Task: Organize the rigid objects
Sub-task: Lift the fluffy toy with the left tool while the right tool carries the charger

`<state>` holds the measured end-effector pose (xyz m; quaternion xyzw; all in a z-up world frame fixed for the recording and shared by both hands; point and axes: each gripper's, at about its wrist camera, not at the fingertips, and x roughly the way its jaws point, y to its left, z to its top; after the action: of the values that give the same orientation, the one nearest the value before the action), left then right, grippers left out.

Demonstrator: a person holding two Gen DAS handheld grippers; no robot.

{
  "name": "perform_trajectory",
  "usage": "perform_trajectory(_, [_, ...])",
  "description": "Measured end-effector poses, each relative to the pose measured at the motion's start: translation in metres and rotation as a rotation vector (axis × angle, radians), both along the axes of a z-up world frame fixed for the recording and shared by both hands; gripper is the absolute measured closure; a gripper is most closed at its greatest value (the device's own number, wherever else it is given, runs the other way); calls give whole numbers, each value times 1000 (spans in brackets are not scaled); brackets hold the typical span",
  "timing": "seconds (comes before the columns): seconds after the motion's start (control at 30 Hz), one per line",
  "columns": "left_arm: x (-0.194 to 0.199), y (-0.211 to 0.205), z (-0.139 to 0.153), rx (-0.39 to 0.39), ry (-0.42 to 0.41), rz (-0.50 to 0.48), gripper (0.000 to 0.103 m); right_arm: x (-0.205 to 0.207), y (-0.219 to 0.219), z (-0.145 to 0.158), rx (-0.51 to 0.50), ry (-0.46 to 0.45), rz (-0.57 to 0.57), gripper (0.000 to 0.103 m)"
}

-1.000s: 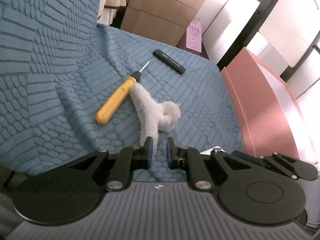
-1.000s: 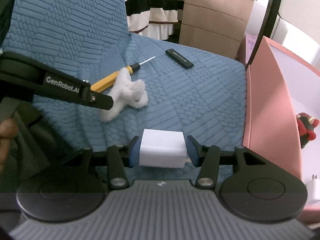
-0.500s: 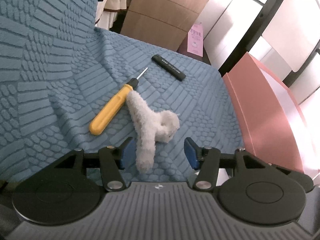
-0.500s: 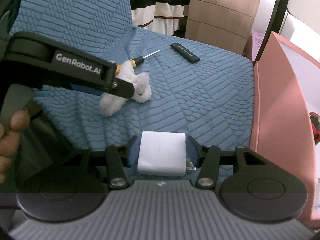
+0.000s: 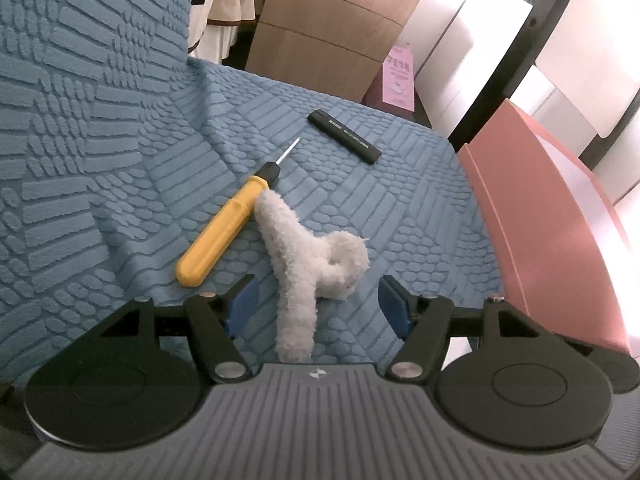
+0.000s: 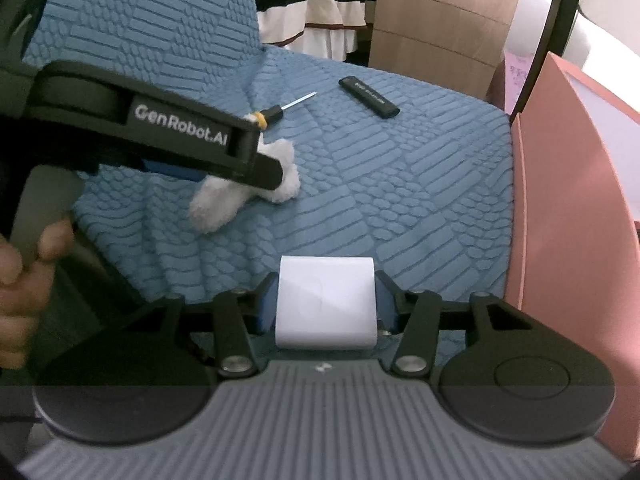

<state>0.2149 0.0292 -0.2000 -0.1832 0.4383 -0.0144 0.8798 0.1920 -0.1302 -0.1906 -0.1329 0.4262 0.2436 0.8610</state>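
Observation:
On the blue textured seat cover lie a fluffy white clip-shaped thing, a yellow-handled screwdriver touching its far end, and a black bar-shaped device farther back. My left gripper straddles the near end of the fluffy thing; its jaws are opening and the pads do not touch it. In the right wrist view the left gripper hangs over the fluffy thing. My right gripper is shut on a white block near the seat's front edge.
A pink open box stands against the seat's right side. A wooden drawer cabinet and striped clothes are behind the seat. A hand holds the left gripper's handle.
The left gripper's jaws went from shut to wide apart, and it crept forward until the fluffy thing's near end lies between the fingers. The right gripper keeps its hold on the white block.

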Motion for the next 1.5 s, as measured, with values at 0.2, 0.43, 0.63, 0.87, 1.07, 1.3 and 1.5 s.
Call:
perform_trajectory(0.2, [-1,-2,-4,17,16,7,32,16,1,1,-3,-18,-30,50])
perform_trajectory(0.43, [7,-5,-3,28,39,17,32,30,1,-5,-10,-6,-71,50])
perform_trajectory(0.63, [18,-13,-4,38,46,25,33,34,-3,-6,-1,-7,-90,50])
perform_trajectory(0.87, [26,-15,-12,38,59,72,39,37,-6,-6,-1,-11,-104,50])
perform_trajectory(1.07, [25,-10,-14,5,33,120,42,38,-6,-2,6,-22,-114,50])
perform_trajectory(1.3, [25,-16,-15,33,39,118,48,35,-4,2,6,-34,-112,50])
perform_trajectory(1.5, [19,-19,-3,-1,23,92,49,31,-5,4,26,-7,-116,50])
